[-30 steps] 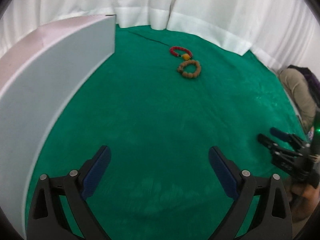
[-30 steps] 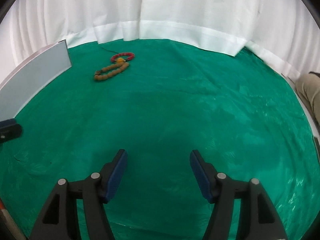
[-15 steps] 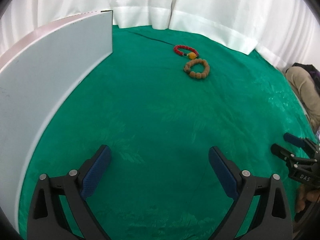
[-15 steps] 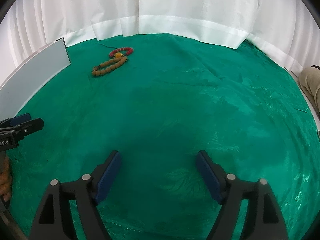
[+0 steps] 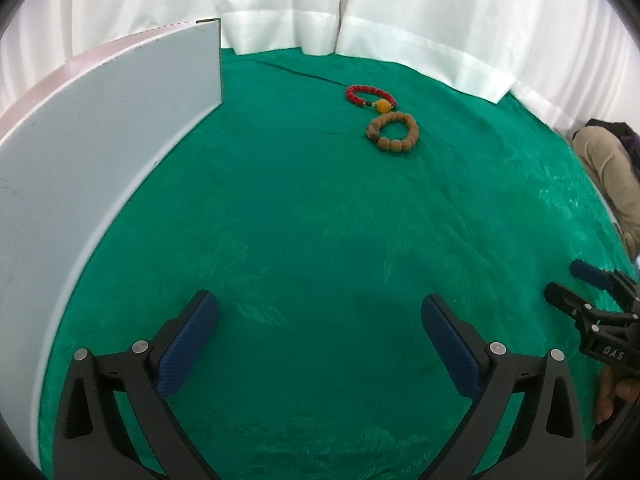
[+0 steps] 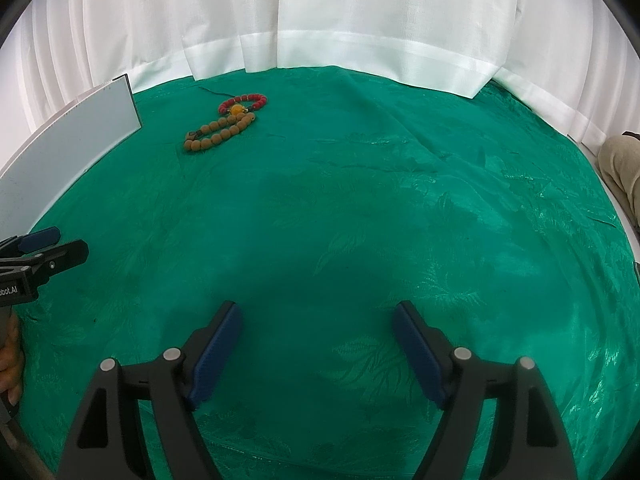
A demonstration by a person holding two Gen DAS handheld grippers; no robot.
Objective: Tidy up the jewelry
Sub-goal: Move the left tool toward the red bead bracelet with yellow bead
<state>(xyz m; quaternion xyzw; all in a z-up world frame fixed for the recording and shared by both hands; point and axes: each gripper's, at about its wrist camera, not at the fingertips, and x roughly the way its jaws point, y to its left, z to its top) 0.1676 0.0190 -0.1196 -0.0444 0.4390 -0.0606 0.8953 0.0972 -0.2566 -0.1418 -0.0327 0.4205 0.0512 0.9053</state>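
Observation:
A red bead bracelet with one amber bead lies on the green cloth far ahead, and a brown wooden bead bracelet lies just in front of it. Both show in the right wrist view too: the red bracelet and the brown bracelet. My left gripper hovers open over bare cloth, well short of them, nothing between its blue pads. My right gripper is open too, jaws wide and empty, far from the bracelets. Each gripper appears at the edge of the other's view.
A white box stands along the left side of the green cloth; it also shows as the white box. White curtains close the back. A person's beige-clad leg lies at the right edge.
The right gripper's jaws have widened. The left view has shifted slightly, so the bracelets sit a little further right and the right gripper lower at its edge.

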